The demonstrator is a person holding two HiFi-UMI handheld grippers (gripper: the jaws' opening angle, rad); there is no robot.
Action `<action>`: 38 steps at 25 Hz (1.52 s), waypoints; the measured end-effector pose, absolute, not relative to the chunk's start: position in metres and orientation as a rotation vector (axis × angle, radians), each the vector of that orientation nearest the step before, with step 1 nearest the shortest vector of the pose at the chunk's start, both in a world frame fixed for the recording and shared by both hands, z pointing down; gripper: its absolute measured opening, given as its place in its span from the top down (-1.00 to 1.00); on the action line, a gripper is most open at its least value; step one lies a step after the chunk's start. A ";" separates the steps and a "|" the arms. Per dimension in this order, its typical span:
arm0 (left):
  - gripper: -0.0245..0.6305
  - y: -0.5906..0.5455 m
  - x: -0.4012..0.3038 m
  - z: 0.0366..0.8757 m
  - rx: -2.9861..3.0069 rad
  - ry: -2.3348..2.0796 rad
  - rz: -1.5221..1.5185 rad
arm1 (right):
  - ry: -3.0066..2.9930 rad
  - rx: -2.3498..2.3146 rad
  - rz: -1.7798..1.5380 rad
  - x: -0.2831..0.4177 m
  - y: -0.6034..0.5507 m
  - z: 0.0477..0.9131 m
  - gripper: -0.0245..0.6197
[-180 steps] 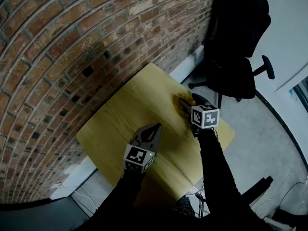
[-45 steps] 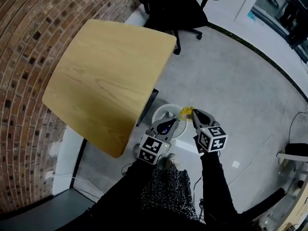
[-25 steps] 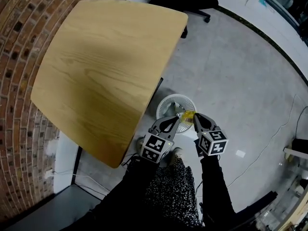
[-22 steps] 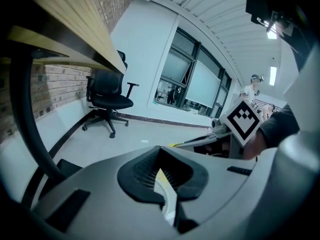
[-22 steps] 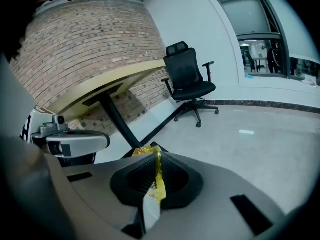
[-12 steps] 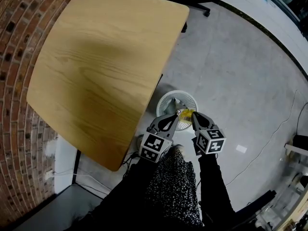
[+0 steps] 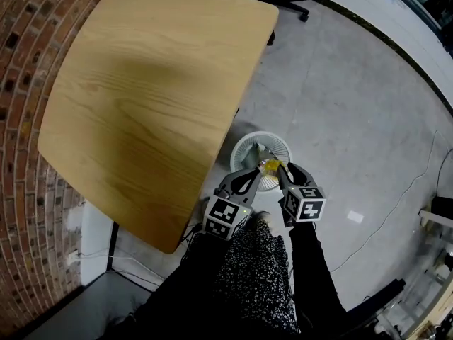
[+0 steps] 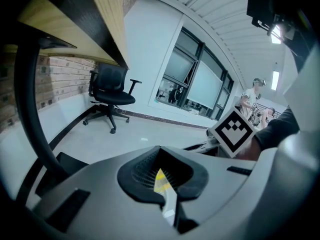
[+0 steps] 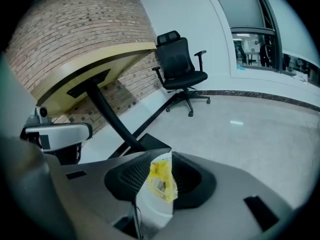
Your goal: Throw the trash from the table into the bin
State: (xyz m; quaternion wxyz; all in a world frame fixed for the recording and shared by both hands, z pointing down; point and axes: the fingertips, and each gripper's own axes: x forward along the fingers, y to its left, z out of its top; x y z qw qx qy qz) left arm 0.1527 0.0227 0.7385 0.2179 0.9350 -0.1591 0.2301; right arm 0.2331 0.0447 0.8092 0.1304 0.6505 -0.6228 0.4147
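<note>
Item: wrapper, yellow crinkly film. Likely light, limp and slippery; best pinched at an edge.
Location: between the jaws of the right gripper, which have just been opening and stand narrowly apart, over the bin off the table edge.
Left gripper: jaws together, empty.

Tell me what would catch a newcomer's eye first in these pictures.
Most likely the bright yellow wrapper between the fingers of the right gripper, poised over the white bin on the grey floor. Those fingers have just been opening. After that, the big wooden table fills the upper left of the head view, beside a brick wall.
</note>
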 end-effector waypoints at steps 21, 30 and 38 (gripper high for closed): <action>0.91 0.018 0.158 0.707 2.610 -0.453 0.608 | -1.902 1.879 1.219 0.229 0.037 0.770 0.45; 0.91 0.015 0.161 0.663 2.641 -0.468 0.580 | -1.980 1.857 1.127 0.224 0.032 0.709 0.81; 0.91 0.015 0.165 0.608 2.685 -0.482 0.552 | -2.025 1.835 1.064 0.224 0.036 0.647 0.87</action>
